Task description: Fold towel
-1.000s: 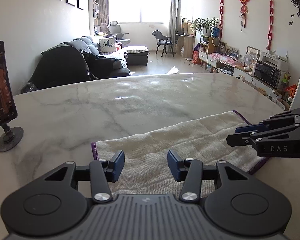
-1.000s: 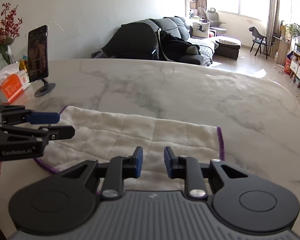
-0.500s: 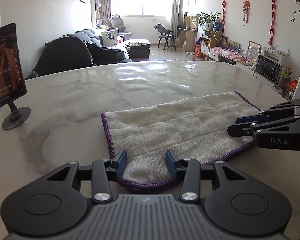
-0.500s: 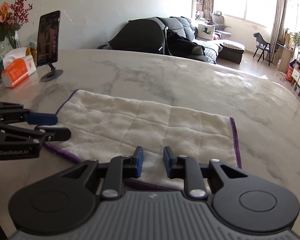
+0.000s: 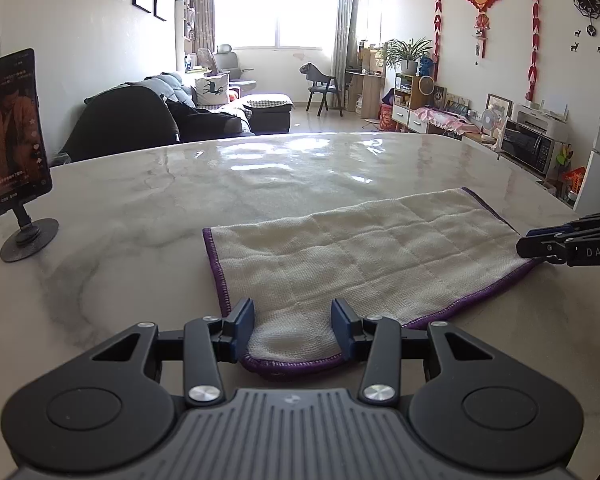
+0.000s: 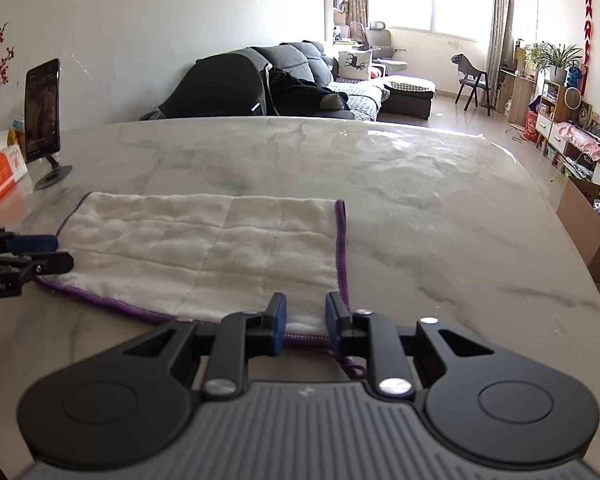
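Observation:
A white towel [image 5: 360, 256] with purple trim lies flat on the marble table [image 5: 260, 168]. My left gripper [image 5: 293, 326] is low at the towel's near left corner. Its jaws stand apart, and the corner lies slightly humped between them. My right gripper [image 6: 306, 320] sits at the near right corner of the towel [image 6: 204, 248], jaws narrowly apart with the hem between them and a loose purple thread under the right finger. Each gripper shows in the other's view: the right gripper [image 5: 520, 246] at the towel's right edge, the left gripper [image 6: 60, 252] at its left edge.
A phone on a round stand [image 5: 12, 132] is at the table's far left, with an orange tissue box [image 6: 0, 176] beside it. The table's rounded right edge [image 6: 580, 280] drops to the floor, where a cardboard box [image 6: 588, 224] stands.
Both grippers drew back from over the towel to its near edge and sank lower. The right gripper then shifted along the hem to the right corner.

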